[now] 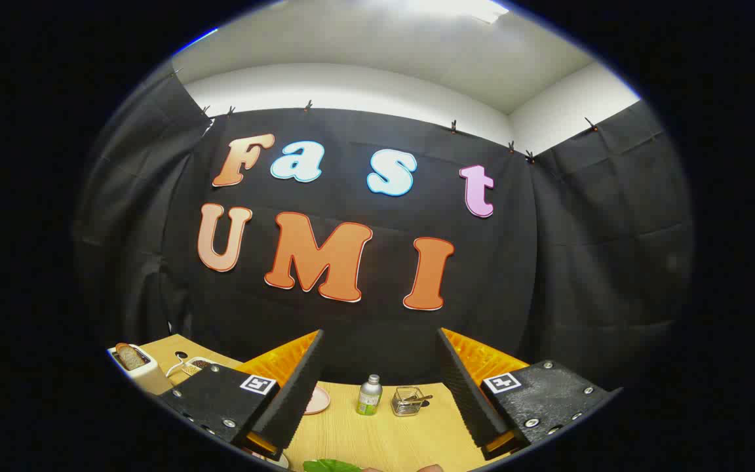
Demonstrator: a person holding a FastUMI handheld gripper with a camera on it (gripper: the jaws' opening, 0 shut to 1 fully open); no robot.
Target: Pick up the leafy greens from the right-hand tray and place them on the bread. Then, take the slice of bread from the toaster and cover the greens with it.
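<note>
Pale wood grain runs across the tabletop (384, 436), a smooth light surface that stretches away under the gripper (381, 387). The gripper's two fingers stand wide apart with nothing between them; their inner faces are ridged foam-like pads (302, 393), wedge-shaped and angled outward, each backed by a flat plate with small round screws and a square printed marker. Just below the gap between the fingers, at the near end of the tabletop, lies the crinkled edge of the leafy greens (330, 466), glossy and ruffled, with a small rounded brownish shape beside them that is too cut off to make out. Beyond the fingers, near the far edge of the tabletop, stands a small metal bottle (369, 395) with a rounded shoulder, a screw cap and a green band, upright, and just beside it a boxy wire basket (407, 401) holding something thin. A flat pink plate (318, 400) peeks out from behind the left finger. Far off past the left finger sits a cream, rounded toaster (141, 370) with a browned, grainy slice of bread (130, 356) standing up out of its slot.
</note>
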